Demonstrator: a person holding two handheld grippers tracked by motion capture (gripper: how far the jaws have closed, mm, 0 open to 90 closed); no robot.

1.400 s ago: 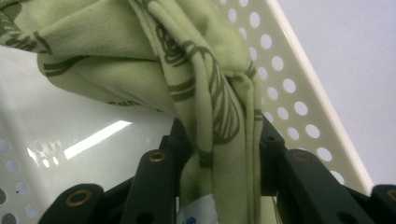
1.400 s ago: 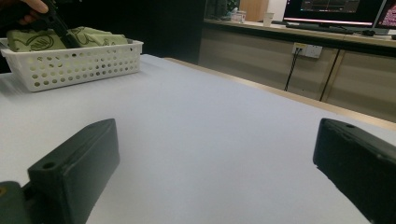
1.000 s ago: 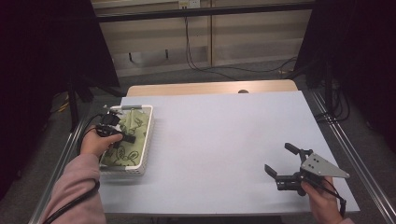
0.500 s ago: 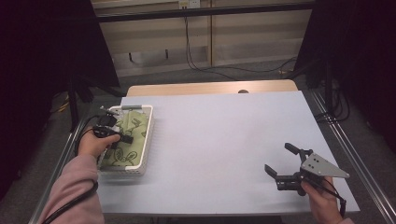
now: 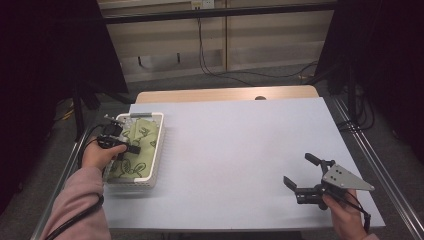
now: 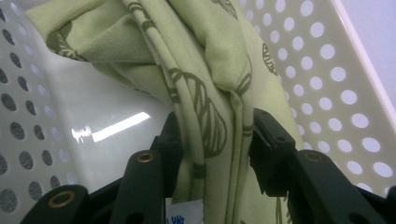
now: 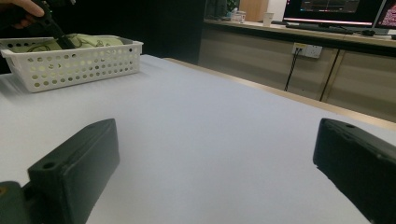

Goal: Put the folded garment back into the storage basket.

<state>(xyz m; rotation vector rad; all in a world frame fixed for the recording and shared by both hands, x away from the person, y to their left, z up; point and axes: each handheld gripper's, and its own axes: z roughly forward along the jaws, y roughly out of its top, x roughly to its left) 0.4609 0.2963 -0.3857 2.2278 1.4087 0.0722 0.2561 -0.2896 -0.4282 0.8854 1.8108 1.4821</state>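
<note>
A white perforated basket (image 5: pixel 159 145) stands at the table's left edge with a light green leaf-print cloth (image 5: pixel 139 136) bunched inside it. My left gripper (image 5: pixel 131 148) reaches down into the basket, and its jaws are shut on a gathered fold of the cloth (image 6: pixel 205 70), close to the basket wall (image 6: pixel 327 70). A white label shows on the cloth just below the jaws. My right gripper (image 5: pixel 298 169) is held low over the table's near right corner, open, with only bare tabletop between its jaws (image 7: pixel 215 149). It faces the far-off basket (image 7: pixel 79 60).
The pale blue table top (image 5: pixel 240 145) runs wide between the basket and the right gripper. A wooden strip (image 5: pixel 225 94) edges its far side. Cables hang beyond the table, and metal rails run along both sides.
</note>
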